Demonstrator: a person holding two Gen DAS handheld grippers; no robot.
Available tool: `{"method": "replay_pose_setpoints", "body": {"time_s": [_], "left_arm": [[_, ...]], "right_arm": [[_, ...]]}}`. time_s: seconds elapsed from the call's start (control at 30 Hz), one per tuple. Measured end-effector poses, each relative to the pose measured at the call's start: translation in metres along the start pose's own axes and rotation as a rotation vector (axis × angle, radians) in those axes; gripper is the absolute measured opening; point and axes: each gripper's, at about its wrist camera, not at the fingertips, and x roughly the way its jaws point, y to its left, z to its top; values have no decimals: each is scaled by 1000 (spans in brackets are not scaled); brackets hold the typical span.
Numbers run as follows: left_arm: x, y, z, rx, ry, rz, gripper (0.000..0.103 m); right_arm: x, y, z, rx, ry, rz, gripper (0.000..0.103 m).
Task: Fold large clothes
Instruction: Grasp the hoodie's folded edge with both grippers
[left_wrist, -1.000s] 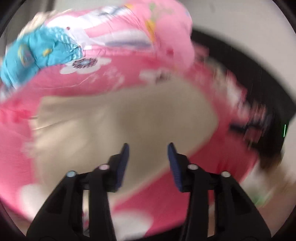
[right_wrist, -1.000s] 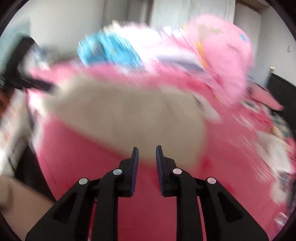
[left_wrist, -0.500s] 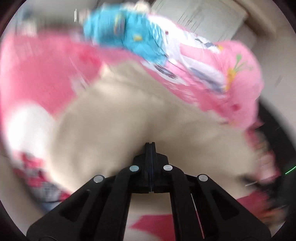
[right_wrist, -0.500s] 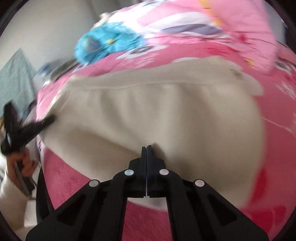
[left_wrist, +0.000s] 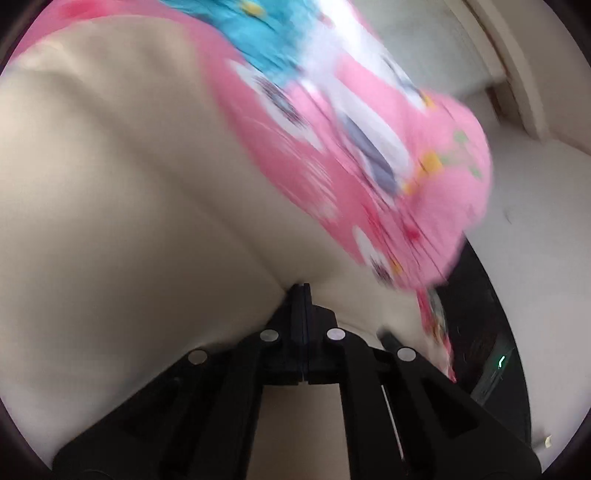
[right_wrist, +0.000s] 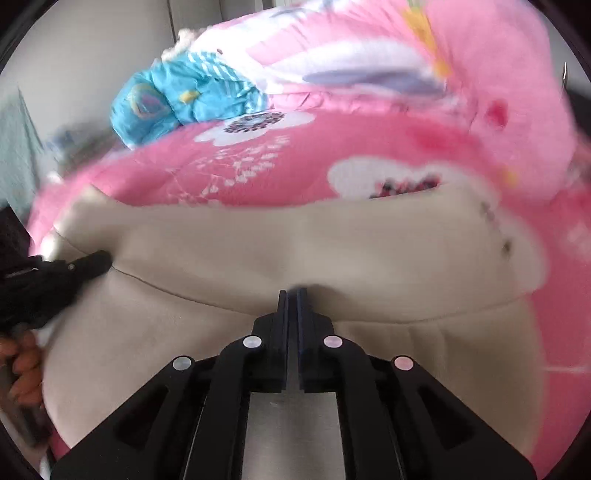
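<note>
Nearest the right wrist camera, the right claw (right_wrist: 292, 293) is pinched together on a fold of the large cream-beige soft fabric garment (right_wrist: 369, 243), its black jaws meeting with cloth bunched at their tips. At the left edge of the same view the left claw (right_wrist: 92, 260) bites the garment's far corner, with a person's fingers (right_wrist: 22, 365) wrapped on its handle; the left wrist view shows the left claw's jaws pressed together on cream cloth that puckers at their tips. The garment lies spread across a bed covered by a pink quilt with white flower prints (right_wrist: 280, 166), one layer already doubled over so a straight seam edge runs from claw to claw. Beyond it sits a crumpled bright blue patterned cloth (right_wrist: 177, 99), and behind that a heaped pink bedding bundle with white and grey stripes (right_wrist: 369, 62) against a pale wall. Both views are smeared, so the hands are probably moving fast, and that is the main risk: a thin pinch of slippery fabric could slide out of either claw mid-swing, or the two corners could travel unevenly and leave the fold skewed or wrinkled. The lifted edge could also drag the quilt or catch the blue cloth if carried too far back. No container of any kind shows in either view, so nothing is held in one.
</note>
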Motion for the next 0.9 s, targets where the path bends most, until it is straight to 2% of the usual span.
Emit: {"method": "replay_pose_setpoints", "body": {"time_s": [0.03,0.07,0.13,0.23,0.27,0.33,0.4,0.47,0.5,0.53,0.57,0.6,0.63,0.67,0.7,0.73,0.8,0.87,0.9], "left_arm": [[-10,2,0,22,-54,45,3],[-16,7,-1,13,-75,58,3],[-21,21,8,-94,-103,69,3],[-29,29,23,-178,-177,125,3],[-34,33,30,-197,-213,167,3],[-34,41,48,-212,-205,203,3],[-46,40,65,-212,-149,229,2],[-66,34,85,-128,-92,192,14],[-78,30,91,-64,-86,193,36],[-87,28,98,-7,-79,226,57],[-97,25,108,91,-44,300,61],[-100,26,113,150,2,317,61],[-100,30,115,178,47,313,62],[-96,41,118,191,142,274,62],[-87,53,120,176,232,219,62],[-80,63,119,161,289,177,62],[-63,76,120,143,334,123,62],[-49,86,125,122,333,56,62],[-42,90,130,94,318,7,61]], "right_arm": [[-3,-5,-1,27,-9,11,0],[-5,-8,-1,42,-20,10,0],[-2,-11,-2,64,-16,19,0],[-5,-10,-5,60,-23,8,0],[-4,-10,-5,58,-21,8,0],[-6,-10,-1,61,3,25,0],[-23,-9,5,40,30,35,0],[-50,-15,7,3,16,-15,8],[-62,-19,8,-13,-3,-33,29],[-80,-32,10,-30,-31,-61,55],[-87,-40,11,-32,-34,-82,58],[-94,-50,12,-30,-33,-101,58],[-98,-64,12,-21,-29,-97,58],[-99,-74,12,-12,-20,-63,58],[-92,-86,11,2,13,15,60],[-83,-95,10,16,53,91,62],[-58,-114,8,78,102,181,65],[-29,-135,6,180,137,239,66],[-16,-147,6,250,135,316,71]]}}
